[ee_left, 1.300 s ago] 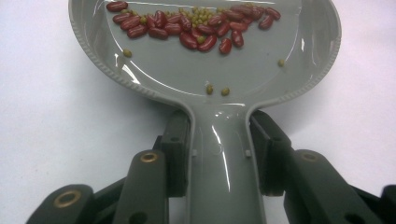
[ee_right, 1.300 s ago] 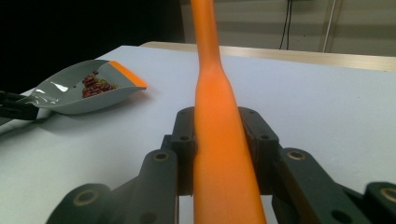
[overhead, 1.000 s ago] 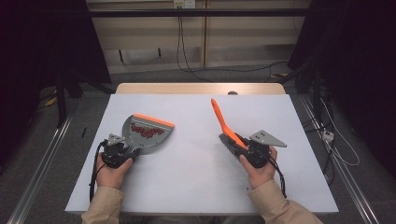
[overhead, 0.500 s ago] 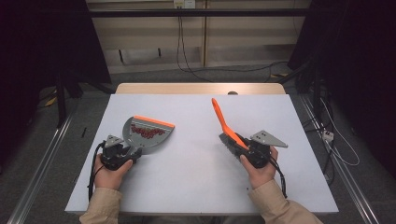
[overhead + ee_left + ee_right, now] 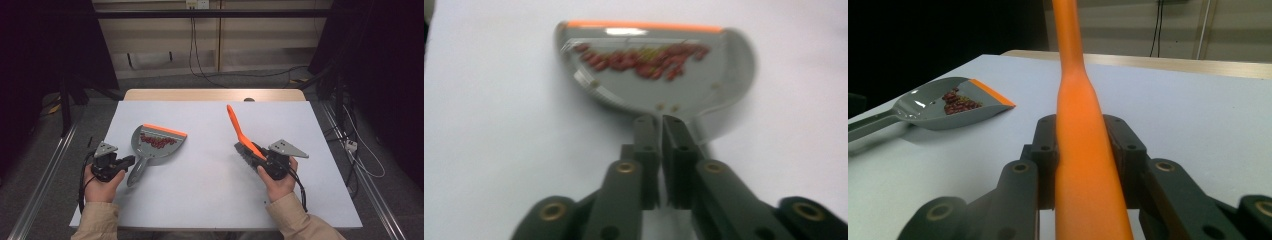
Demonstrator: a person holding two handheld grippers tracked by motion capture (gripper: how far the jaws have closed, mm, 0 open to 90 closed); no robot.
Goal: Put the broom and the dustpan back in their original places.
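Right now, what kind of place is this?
Probably a lab recording bench, not a home: a bare white table against dark curtains, loose cables along the back wall, and metal rails on the floor alongside.

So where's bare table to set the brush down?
The widest free patch lies between the dustpan and the brush, running to the table's near edge. The far strip beyond both is bare too. It's tighter at the left edge by the left tongs and around the right tongs, shut on the brush.
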